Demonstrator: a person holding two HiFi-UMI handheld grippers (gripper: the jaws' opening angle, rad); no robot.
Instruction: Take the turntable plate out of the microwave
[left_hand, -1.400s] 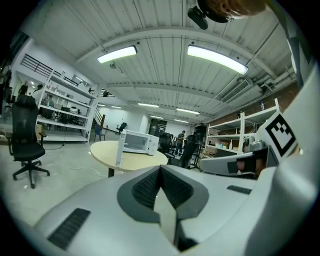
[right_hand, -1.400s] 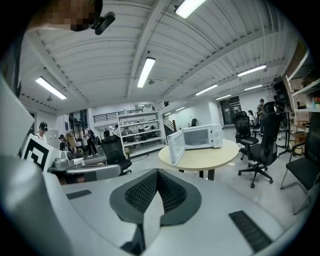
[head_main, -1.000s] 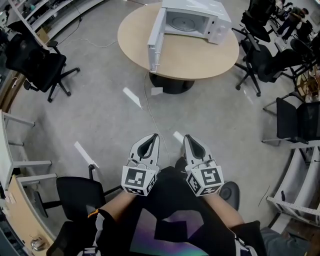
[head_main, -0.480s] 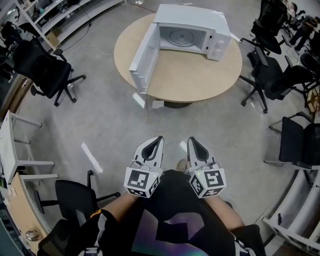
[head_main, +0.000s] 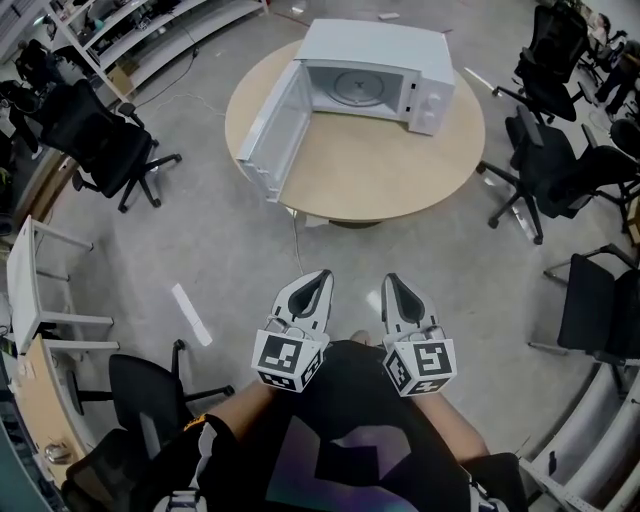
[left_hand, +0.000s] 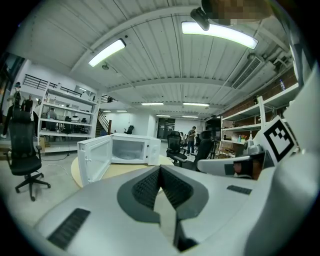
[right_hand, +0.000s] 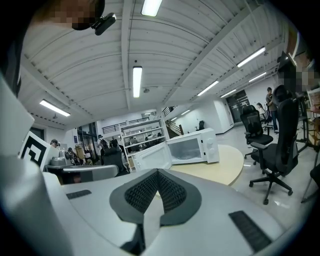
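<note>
Two hand-held grippers were held out side by side, close to each other but not touching, over the grey floor (head_main: 215, 235). The left hand-held gripper (head_main: 321, 276) had its jaws pressed together with nothing between them; its own view showed the ribbed pads meeting at the tip. The right hand-held gripper (head_main: 389, 280) was closed the same way and carried nothing. Both pointed ahead toward a round wooden surface (head_main: 385, 170), which stood well beyond their tips.

On the far part of that surface, straight ahead of both hand-held grippers, sat the white microwave (head_main: 375, 45). Its door (head_main: 268, 130) was swung fully open toward the left hand-held gripper's side, reaching the edge of the surface. Inside the cavity the turntable plate (head_main: 355, 85) lay in place, seemingly flat on the cavity floor, though it was small and pale in the head view. Neither hand-held gripper was near it.

Farther out to the left of the left hand-held gripper stood a black office chair (head_main: 100, 140), and more black chairs (head_main: 555, 165) stood to the right of the right hand-held gripper, beside the surface.
</note>
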